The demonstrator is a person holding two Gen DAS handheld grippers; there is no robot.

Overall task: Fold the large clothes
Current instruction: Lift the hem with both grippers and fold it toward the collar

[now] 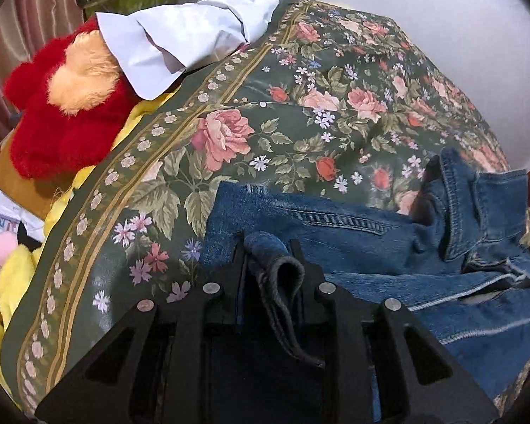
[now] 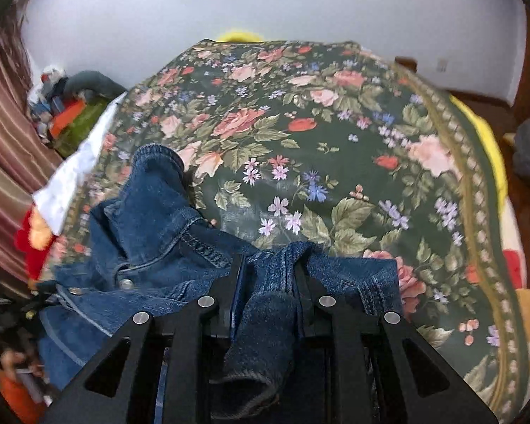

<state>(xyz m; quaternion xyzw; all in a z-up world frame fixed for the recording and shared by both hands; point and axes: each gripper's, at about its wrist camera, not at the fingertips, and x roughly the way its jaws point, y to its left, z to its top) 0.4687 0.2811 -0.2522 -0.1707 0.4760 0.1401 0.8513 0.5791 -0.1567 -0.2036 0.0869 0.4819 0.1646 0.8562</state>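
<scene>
No legible text, seemingly.

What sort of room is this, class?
Probably a bedroom: a bed under a dark green floral bedspread, a pale blue pillow beside a red plush toy, and a blue denim jacket gripped for folding.

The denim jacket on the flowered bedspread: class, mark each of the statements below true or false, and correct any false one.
1. The left tool is shut on a fold of the denim jacket. True.
2. The right tool is open and holds nothing. False: it is shut on denim too.
3. The jacket lies on a plain white sheet. False: it lies on a dark green floral bedspread.
4. A red plush toy sits at the bed's edge beside a pale blue pillow. True.
5. The jacket's collar is visible in the left wrist view. True.
</scene>
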